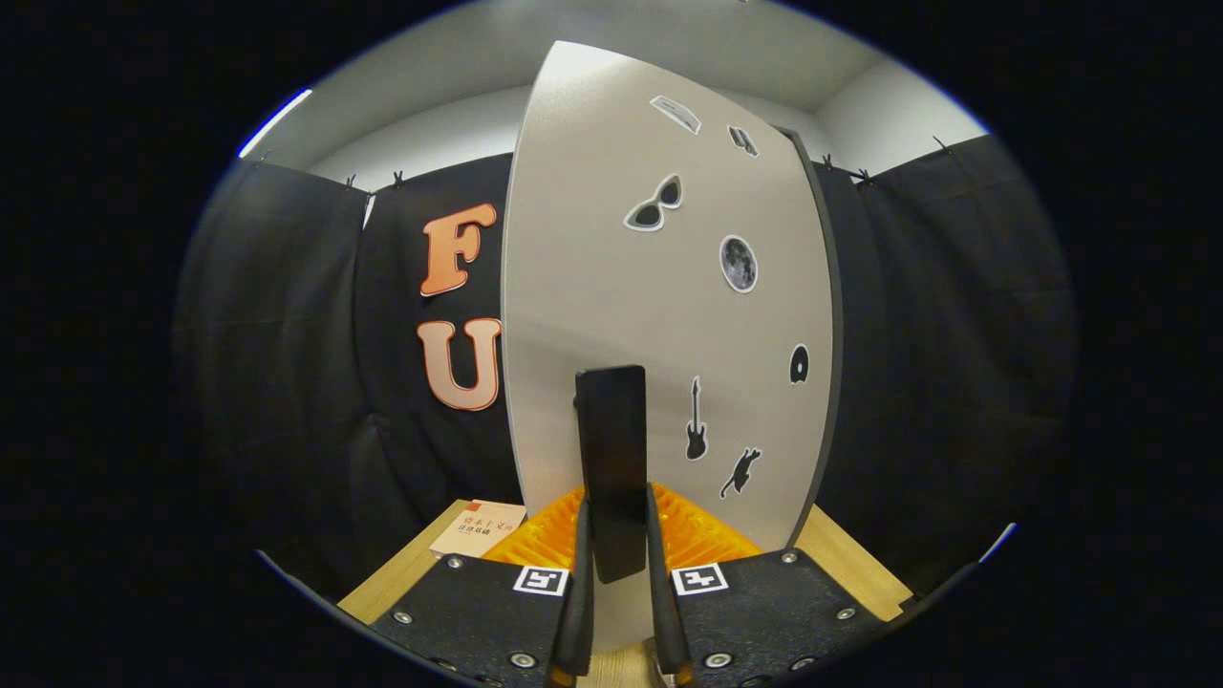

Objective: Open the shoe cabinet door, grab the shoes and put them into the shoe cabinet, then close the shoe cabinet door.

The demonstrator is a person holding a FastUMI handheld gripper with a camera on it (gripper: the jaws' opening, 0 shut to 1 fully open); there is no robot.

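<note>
A light grey cabinet door [611,306] with several dark stickers stands right ahead, angled so that its right edge recedes. A dark upright bar handle [611,459] is fixed to the door near its lower middle. My gripper [616,535] is shut on this handle, with one finger [581,583] on its left side and the other on its right. The handle's lower end sits between the fingers. The shoes are hidden from here.
A wooden table top [401,573] lies below the door. On it, left of the fingers, lies a small book or card [478,528]. Black cloth walls stand behind and on both sides.
</note>
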